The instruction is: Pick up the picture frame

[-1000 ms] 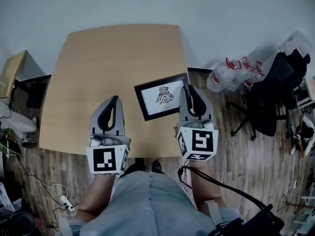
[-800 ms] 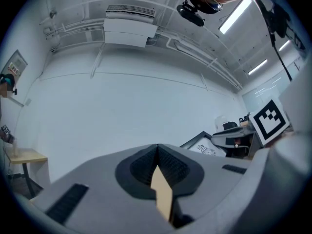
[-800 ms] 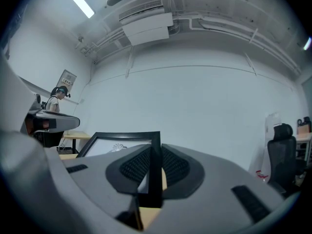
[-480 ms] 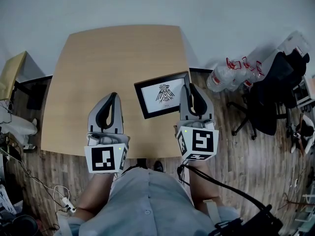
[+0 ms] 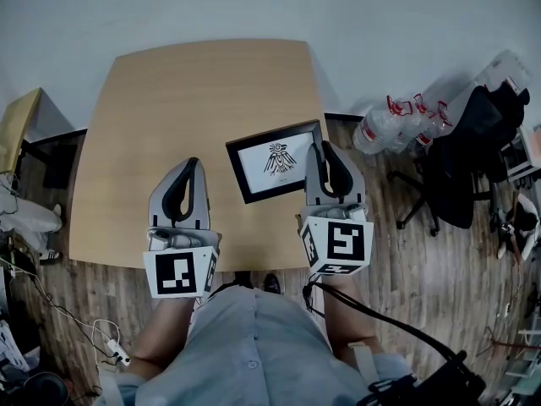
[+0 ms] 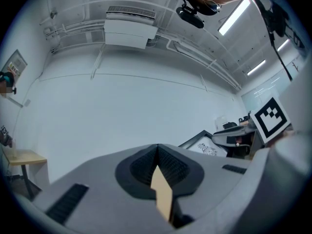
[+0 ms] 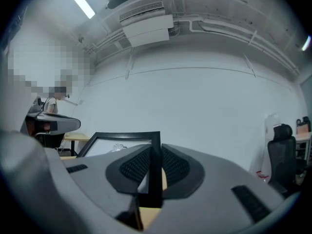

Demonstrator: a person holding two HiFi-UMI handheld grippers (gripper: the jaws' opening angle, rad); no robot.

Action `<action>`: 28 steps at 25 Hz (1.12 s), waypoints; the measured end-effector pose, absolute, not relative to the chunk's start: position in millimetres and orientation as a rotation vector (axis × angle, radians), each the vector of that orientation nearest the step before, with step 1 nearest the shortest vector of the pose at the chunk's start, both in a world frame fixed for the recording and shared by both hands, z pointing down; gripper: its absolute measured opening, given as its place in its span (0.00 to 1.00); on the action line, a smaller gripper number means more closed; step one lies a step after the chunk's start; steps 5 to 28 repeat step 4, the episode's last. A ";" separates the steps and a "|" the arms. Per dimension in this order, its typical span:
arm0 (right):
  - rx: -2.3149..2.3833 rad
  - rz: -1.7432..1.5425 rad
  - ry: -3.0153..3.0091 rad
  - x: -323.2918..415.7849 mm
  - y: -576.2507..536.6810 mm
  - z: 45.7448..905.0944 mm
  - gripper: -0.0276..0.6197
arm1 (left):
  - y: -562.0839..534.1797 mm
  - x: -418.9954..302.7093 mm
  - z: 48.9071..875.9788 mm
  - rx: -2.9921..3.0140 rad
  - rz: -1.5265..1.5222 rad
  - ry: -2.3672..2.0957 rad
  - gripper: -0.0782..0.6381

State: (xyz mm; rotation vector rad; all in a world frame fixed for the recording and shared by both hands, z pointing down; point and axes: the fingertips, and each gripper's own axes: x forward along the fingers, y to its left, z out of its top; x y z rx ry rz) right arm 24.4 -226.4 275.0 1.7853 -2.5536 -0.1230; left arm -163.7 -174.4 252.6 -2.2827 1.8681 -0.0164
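Note:
A black picture frame (image 5: 272, 161) with a white mat and a small bird drawing sits over the right part of the light wooden table (image 5: 186, 100). My right gripper (image 5: 319, 149) is shut on its right edge. In the right gripper view the frame's thin black edge (image 7: 154, 155) stands between the two pads, which press on it from both sides. I cannot tell whether the frame's left side rests on the table. My left gripper (image 5: 194, 163) is shut with nothing in it, over the table's front middle, to the left of the frame. The frame (image 6: 204, 144) also shows in the left gripper view.
The table's right edge runs just beside the right gripper. On the wooden floor to the right lie a pack of plastic bottles (image 5: 397, 125) and a black office chair (image 5: 465, 167). A small wooden desk (image 5: 17, 125) stands at the left, with cables (image 5: 101, 337) below it.

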 end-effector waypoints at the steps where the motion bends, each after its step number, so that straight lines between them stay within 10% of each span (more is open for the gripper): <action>1: 1.786 -0.124 -2.552 24.6 -226.6 275.1 0.14 | -174.5 -163.6 252.7 -2.284 -0.015 1.868 0.11; 28: 1.787 -0.126 -2.548 25.9 -227.0 275.9 0.14 | -174.7 -162.4 253.4 -2.286 -0.012 1.865 0.11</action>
